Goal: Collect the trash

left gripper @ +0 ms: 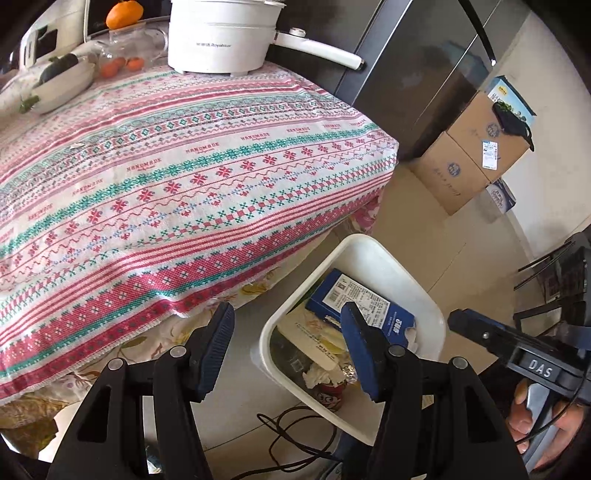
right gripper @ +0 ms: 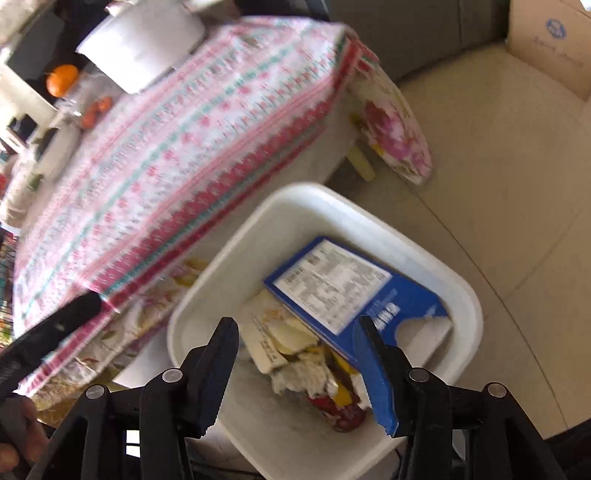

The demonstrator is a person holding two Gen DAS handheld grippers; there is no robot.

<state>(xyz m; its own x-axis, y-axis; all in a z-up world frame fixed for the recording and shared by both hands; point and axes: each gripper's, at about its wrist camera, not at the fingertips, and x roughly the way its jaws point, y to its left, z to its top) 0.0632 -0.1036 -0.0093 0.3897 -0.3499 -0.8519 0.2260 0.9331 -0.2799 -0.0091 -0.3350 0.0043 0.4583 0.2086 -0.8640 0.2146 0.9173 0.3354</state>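
Right gripper (right gripper: 295, 373) directly above white bin (right gripper: 469, 295), jaws parted, empty. Blue box (right gripper: 354, 291) already inside, long axis slanting across bin atop wrappers, red can (right gripper: 343, 413). Left gripper (left gripper: 288, 350) parted, empty, over table edge, farther from bin.

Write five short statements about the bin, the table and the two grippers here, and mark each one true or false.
1. The blue box lies inside the white bin. True.
2. The right gripper is clamped on a piece of trash. False: its jaws stand apart over the bin with nothing between them.
3. The white bin stands on the tablecloth. False: it stands on the floor beside the table.
4. A white pot with a long handle sits at the far end of the table. True.
5. The left gripper holds a red can. False: its jaws are open and empty; the can lies in the bin.
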